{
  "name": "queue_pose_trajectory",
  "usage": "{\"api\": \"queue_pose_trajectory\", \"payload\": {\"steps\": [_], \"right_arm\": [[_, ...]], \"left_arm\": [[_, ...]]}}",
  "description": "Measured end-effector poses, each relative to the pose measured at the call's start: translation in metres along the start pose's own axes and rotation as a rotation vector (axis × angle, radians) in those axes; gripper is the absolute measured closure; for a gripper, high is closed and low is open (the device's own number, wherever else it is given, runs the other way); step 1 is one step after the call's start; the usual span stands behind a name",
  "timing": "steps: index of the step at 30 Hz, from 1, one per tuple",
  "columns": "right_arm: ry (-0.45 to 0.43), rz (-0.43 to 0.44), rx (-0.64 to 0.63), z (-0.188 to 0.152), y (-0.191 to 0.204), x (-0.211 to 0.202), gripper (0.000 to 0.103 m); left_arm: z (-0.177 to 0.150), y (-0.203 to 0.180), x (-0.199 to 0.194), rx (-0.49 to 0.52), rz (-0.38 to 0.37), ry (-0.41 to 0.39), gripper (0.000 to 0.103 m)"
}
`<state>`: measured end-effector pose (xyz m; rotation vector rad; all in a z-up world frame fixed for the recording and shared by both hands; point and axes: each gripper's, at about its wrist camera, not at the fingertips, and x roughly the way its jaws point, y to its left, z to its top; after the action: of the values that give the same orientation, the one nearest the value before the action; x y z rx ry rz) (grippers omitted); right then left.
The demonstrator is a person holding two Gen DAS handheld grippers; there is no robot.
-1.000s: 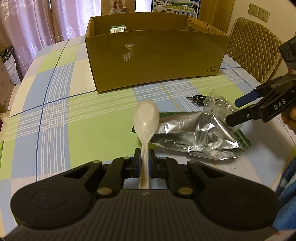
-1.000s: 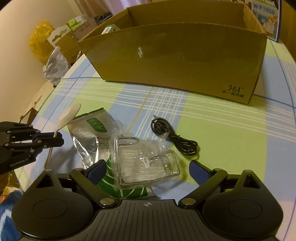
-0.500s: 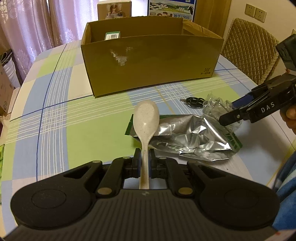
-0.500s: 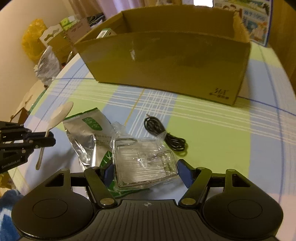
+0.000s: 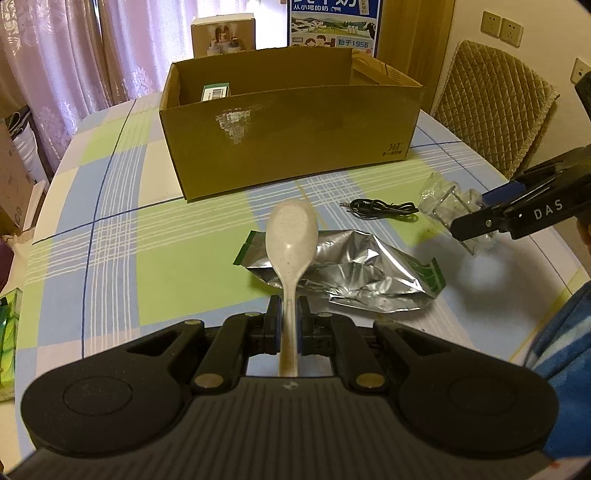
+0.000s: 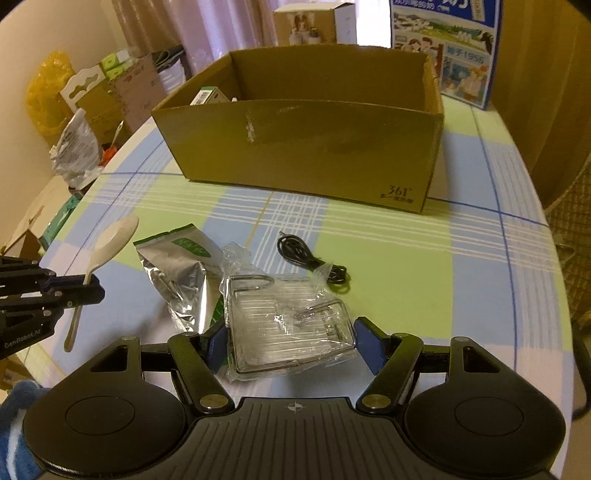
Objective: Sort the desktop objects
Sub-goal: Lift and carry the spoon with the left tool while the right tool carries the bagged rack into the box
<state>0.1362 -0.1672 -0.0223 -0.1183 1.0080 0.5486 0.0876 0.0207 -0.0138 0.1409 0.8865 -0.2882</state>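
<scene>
My left gripper [image 5: 288,317] is shut on the handle of a speckled white spoon [image 5: 291,236], held above the table; it also shows in the right wrist view [image 6: 107,243]. My right gripper [image 6: 291,339] is shut on a clear plastic-wrapped wire-framed pack [image 6: 288,325], lifted off the table; the pack also shows in the left wrist view [image 5: 450,206]. A silver foil pouch [image 5: 351,273] and a black cable [image 5: 384,208] lie on the checked tablecloth. An open cardboard box [image 5: 291,125] stands behind them, with a small green-and-white carton [image 5: 216,90] inside.
A quilted chair [image 5: 495,103] stands at the table's right. A blue milk carton [image 6: 450,48] and a small box [image 6: 314,22] stand behind the cardboard box. Bags and cartons [image 6: 85,110] are stacked beyond the table's left edge. A green packet [image 5: 9,325] lies at the near left.
My right gripper has closed on the clear pack and lifted it off the foil pouch. My left gripper has risen with the spoon, and both views have pulled back from the box.
</scene>
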Motion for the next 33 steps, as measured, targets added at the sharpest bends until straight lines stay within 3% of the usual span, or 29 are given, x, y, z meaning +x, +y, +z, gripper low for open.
{"api": "queue_pose_trajectory", "payload": {"steps": [7, 33], "right_arm": [[-0.04, -0.046, 0.01, -0.01, 0.008, -0.011, 0.036], [-0.057, -0.064, 0.007, -0.011, 0.008, -0.013, 0.036]], "left_arm": [[-0.005, -0.003, -0.011, -0.013, 0.001, -0.007, 0.099], [-0.011, -0.011, -0.021, -0.025, -0.002, -0.015, 0.099]]}}
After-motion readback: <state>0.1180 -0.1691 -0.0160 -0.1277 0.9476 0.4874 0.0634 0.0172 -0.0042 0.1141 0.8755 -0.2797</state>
